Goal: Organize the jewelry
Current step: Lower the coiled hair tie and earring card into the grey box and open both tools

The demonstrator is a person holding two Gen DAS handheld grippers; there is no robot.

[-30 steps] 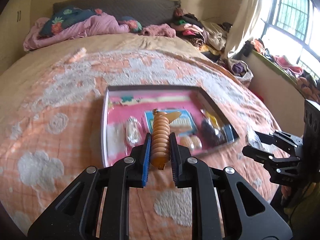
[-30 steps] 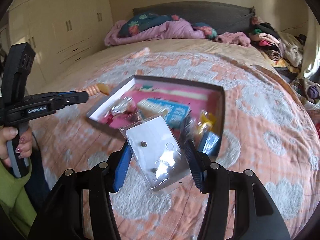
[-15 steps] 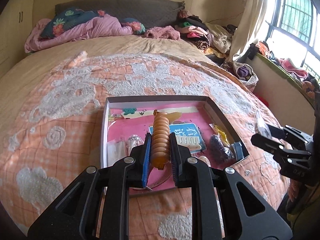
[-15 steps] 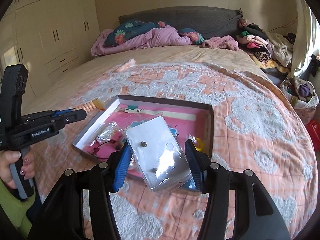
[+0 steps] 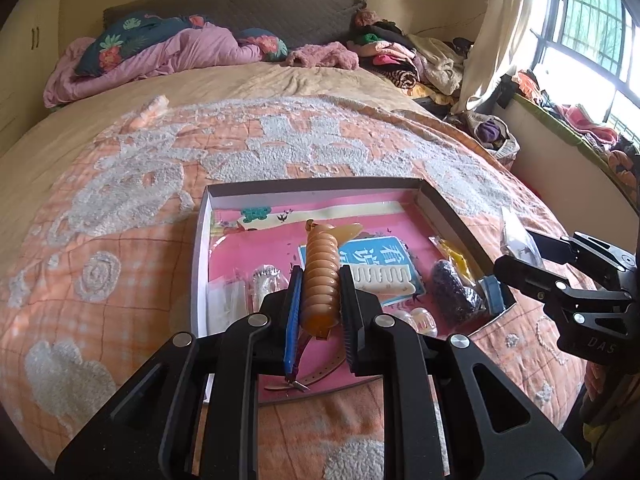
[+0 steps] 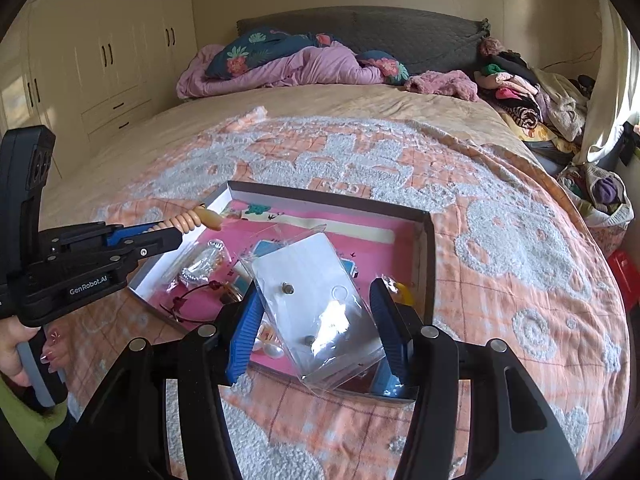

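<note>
Left tool [image 5: 320,296]: clamped on a ribbed amber hair clip [image 5: 322,272], above the box.
Right tool [image 6: 316,328]: clamped on a clear earring packet [image 6: 320,312].
Box [image 6: 428,256]: open on the bed [image 6: 500,240], jewelry inside.

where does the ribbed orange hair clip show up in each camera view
Left wrist view: the ribbed orange hair clip sits centre frame, clamped in the left gripper.
Right wrist view: the clip pokes from that gripper at left, above the box's near-left wall.
Shared landmark: the pink-lined box.
</note>
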